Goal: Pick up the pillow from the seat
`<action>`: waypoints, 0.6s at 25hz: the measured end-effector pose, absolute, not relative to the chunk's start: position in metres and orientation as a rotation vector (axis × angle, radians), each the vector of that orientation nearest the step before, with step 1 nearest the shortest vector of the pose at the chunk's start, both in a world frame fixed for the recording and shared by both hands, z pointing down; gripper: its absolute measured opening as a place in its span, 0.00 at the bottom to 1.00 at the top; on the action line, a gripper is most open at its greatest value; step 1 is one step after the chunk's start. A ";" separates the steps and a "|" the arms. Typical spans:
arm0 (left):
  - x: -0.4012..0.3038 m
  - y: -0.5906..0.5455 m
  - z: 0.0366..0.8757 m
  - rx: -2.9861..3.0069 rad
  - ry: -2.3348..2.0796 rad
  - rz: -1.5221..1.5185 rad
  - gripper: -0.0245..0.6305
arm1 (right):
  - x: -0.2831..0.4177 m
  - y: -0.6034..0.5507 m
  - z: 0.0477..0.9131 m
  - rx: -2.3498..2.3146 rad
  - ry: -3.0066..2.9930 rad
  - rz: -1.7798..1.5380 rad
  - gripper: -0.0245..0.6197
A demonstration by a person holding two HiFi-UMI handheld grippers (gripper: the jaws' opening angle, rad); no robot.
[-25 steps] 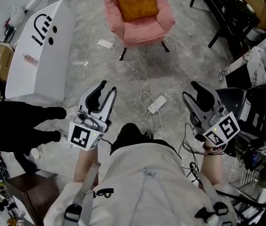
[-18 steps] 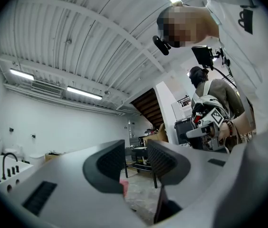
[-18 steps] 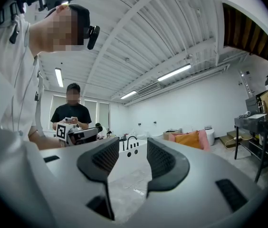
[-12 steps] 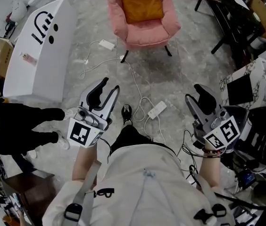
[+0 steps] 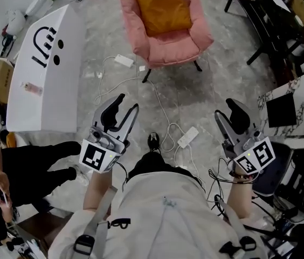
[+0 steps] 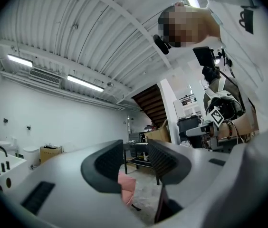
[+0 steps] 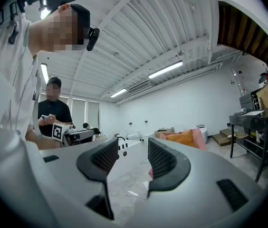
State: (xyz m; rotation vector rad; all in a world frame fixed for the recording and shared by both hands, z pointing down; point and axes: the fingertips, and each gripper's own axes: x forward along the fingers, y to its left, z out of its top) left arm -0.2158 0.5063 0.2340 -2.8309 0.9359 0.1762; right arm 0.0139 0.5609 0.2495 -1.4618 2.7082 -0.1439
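While left gripper (image 5: 128,102), jaws just opening, and right gripper (image 5: 225,108) gape empty, pillow (image 5: 160,7), upper centre, looks soft and light: pinch opposite edges.

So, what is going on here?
A person holds tongs in each hand, facing a pink armchair across the floor. The orange pillow lies on its seat, untouched. The left tongs have just been opening a little and the right tongs stand open; both are empty, well short of the chair.
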 end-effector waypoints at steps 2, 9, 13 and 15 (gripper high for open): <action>-0.217 0.483 0.235 -2.841 0.919 0.163 0.29 | 0.012 0.538 0.249 -1.475 2.702 -0.146 0.36; -0.233 0.406 0.235 -2.884 0.860 0.155 0.33 | -0.007 0.465 0.243 -1.534 2.689 -0.147 0.39; -0.244 0.371 0.230 -2.896 0.829 0.187 0.35 | -0.021 0.432 0.238 -1.556 2.681 -0.141 0.40; -0.246 0.358 0.227 -2.904 0.810 0.197 0.37 | -0.026 0.420 0.235 -1.567 2.673 -0.133 0.41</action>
